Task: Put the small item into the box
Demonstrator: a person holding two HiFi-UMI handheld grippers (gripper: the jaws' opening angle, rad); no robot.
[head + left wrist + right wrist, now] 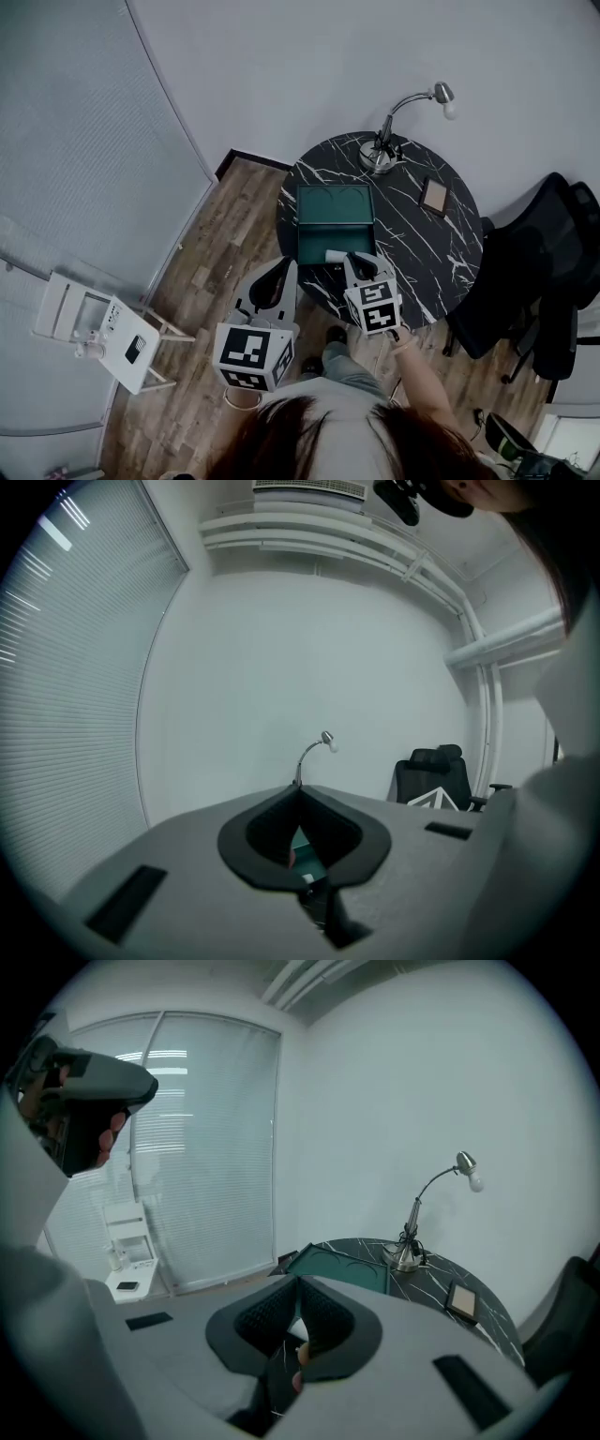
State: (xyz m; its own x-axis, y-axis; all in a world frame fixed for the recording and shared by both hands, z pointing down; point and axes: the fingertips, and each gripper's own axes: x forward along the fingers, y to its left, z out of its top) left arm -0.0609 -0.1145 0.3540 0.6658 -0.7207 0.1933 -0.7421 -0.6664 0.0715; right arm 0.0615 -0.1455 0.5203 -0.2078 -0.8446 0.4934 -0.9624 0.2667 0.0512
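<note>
Head view places the small item [335,255], white and probably light, rigid and roll-prone, at the near wall of the open box [314,242], just ahead of the right tongs [353,256], closed and apparently empty like the left tongs [286,267]; grip across its middle.

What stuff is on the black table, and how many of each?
lamp: 1
box: 1
tablet: 1
white item: 1
Total: 4
</note>
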